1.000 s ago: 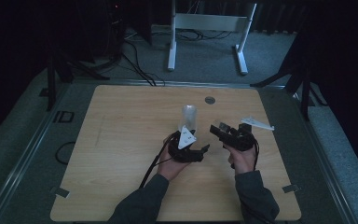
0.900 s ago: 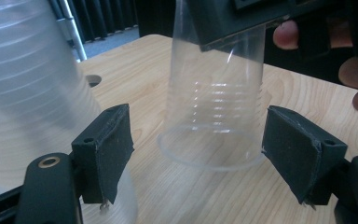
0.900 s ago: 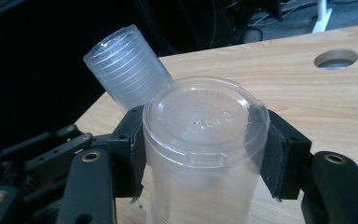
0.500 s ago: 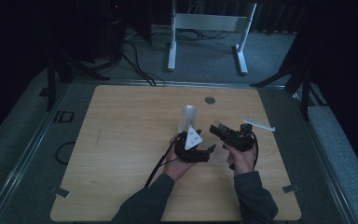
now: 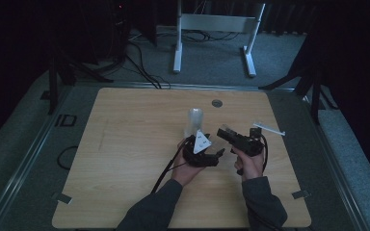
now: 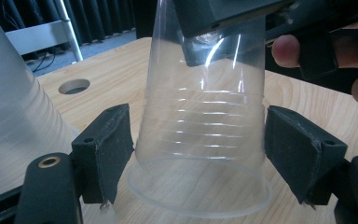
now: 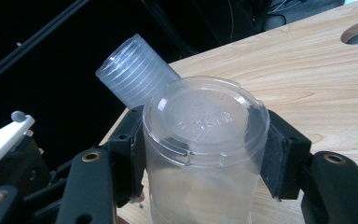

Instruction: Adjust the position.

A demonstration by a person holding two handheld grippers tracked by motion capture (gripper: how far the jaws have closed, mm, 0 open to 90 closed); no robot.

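My right gripper (image 7: 205, 154) is shut on the base of a clear plastic cup (image 7: 205, 126), which it holds bottom-first toward its camera. In the high view the right gripper (image 5: 225, 132) is right of table centre, and the left gripper (image 5: 218, 155) is just below and left of it. In the left gripper view that cup (image 6: 205, 130) hangs rim down between the left gripper's (image 6: 200, 154) open jaws. Its pads (image 6: 109, 149) stand close beside the cup's walls. A frosted stack of upturned cups (image 5: 193, 121) stands just behind, beside the left jaw (image 6: 9, 102).
A round hole (image 5: 217, 103) is cut in the wooden table (image 5: 125, 144) near its far edge. A thin white strip (image 5: 268, 128) lies to the right of the right hand. Cables and a white stand sit on the floor beyond the table.
The left gripper has slid a little to the right, toward the right gripper and the cup. The right hand and the cup stack have stayed in place.
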